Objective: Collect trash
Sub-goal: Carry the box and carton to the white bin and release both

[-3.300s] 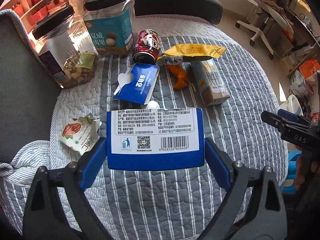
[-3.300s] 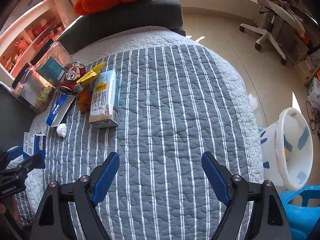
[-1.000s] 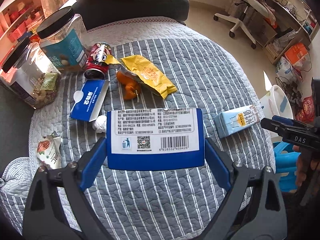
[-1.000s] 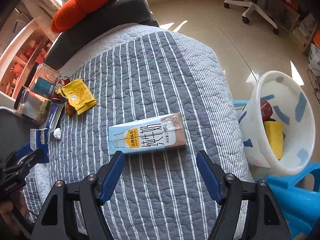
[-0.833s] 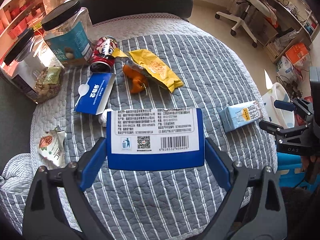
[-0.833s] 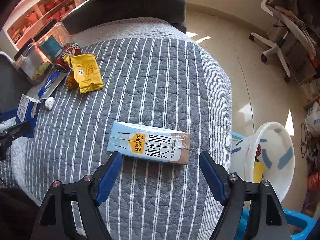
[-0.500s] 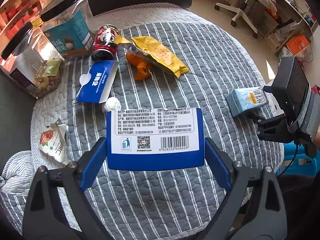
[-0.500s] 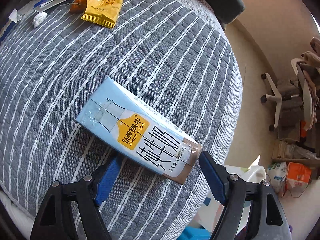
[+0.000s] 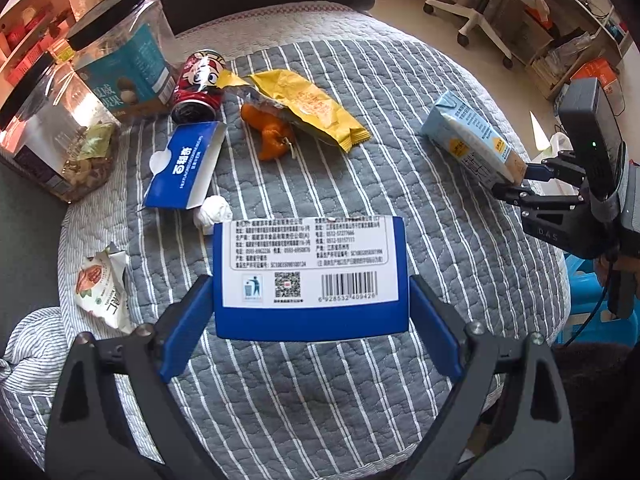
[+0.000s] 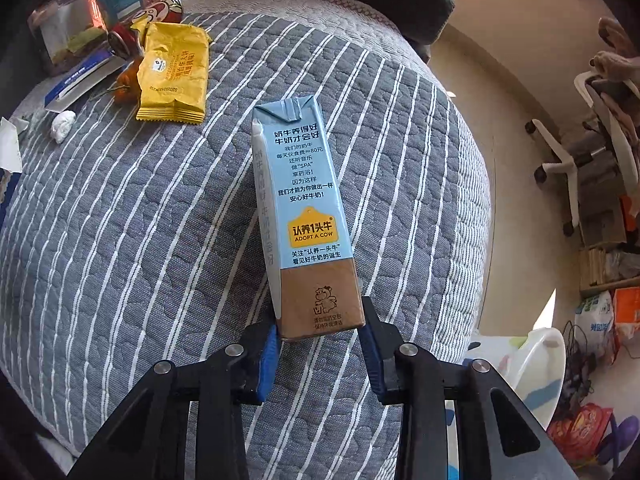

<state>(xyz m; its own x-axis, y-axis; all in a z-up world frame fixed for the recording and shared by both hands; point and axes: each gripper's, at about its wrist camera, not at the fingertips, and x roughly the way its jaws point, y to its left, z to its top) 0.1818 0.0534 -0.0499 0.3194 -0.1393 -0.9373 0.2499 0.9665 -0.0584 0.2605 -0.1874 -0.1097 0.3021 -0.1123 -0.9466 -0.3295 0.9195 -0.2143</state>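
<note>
My left gripper (image 9: pixel 310 304) is shut on a blue and white box (image 9: pixel 308 268) and holds it above the striped quilt (image 9: pixel 360 208). My right gripper (image 10: pixel 320 332) is shut on the brown end of a light-blue milk carton (image 10: pixel 302 208), lifted off the quilt (image 10: pixel 120 240); the carton also shows in the left wrist view (image 9: pixel 468 140), with the right gripper (image 9: pixel 516 184) at the quilt's right edge. Loose trash on the quilt: a yellow wrapper (image 9: pixel 308 108), orange peel (image 9: pixel 272 140), a red can (image 9: pixel 200 80), a flat blue box (image 9: pixel 188 168), a white paper ball (image 9: pixel 212 212), a nut packet (image 9: pixel 102 284).
Two clear snack jars (image 9: pixel 120 64) with black lids stand at the back left. A white bin (image 10: pixel 536 360) sits on the floor to the right of the bed, past the quilt's edge. An office chair (image 10: pixel 592 128) stands further right.
My right gripper closed on the milk carton's brown end and lifted it off the quilt. My left gripper kept hold of the blue box and barely moved.
</note>
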